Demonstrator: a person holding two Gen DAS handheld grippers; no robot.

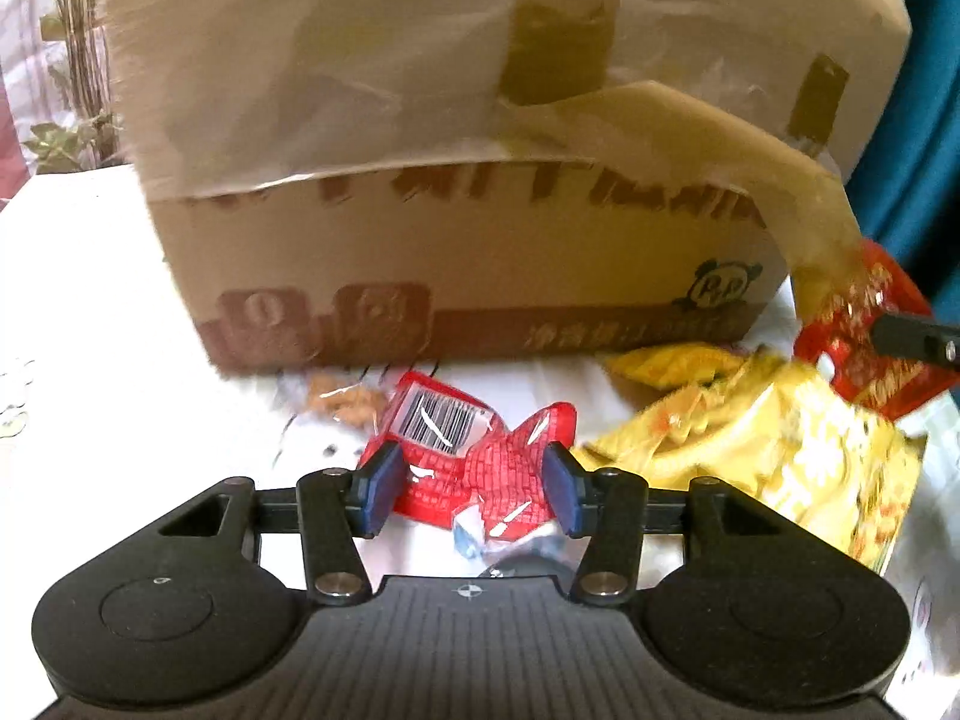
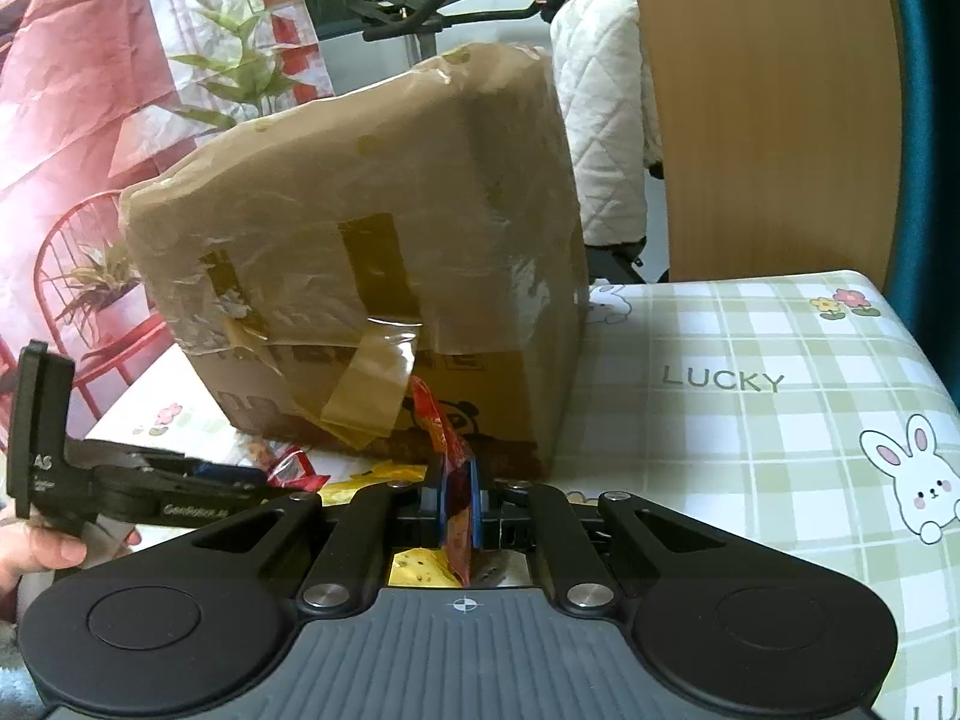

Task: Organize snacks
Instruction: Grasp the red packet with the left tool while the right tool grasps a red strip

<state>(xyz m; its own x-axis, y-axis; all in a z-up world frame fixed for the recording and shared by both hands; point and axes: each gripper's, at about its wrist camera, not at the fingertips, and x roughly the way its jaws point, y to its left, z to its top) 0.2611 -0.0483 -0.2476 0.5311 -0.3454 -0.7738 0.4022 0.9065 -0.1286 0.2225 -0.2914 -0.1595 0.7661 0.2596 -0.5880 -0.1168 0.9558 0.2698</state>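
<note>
Your left gripper [image 1: 471, 489] sits half-open astride the red snack packet [image 1: 474, 468] lying crosswise on the table [image 2: 750, 420] before the cardboard box [image 1: 456, 276], pads not yet pressing, while your right gripper [image 2: 459, 501] pinches another red wrapper [image 2: 447, 438].

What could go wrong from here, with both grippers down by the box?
1. The left gripper straddles a crumpled red snack packet; its slick wrapper could slip or crush as the pads close.
2. The right gripper pinches only a thin edge of a red packet, which might tear or pull free.
3. The cardboard box looks taped shut, with loose tape hanging near that packet; it could snag.
</note>
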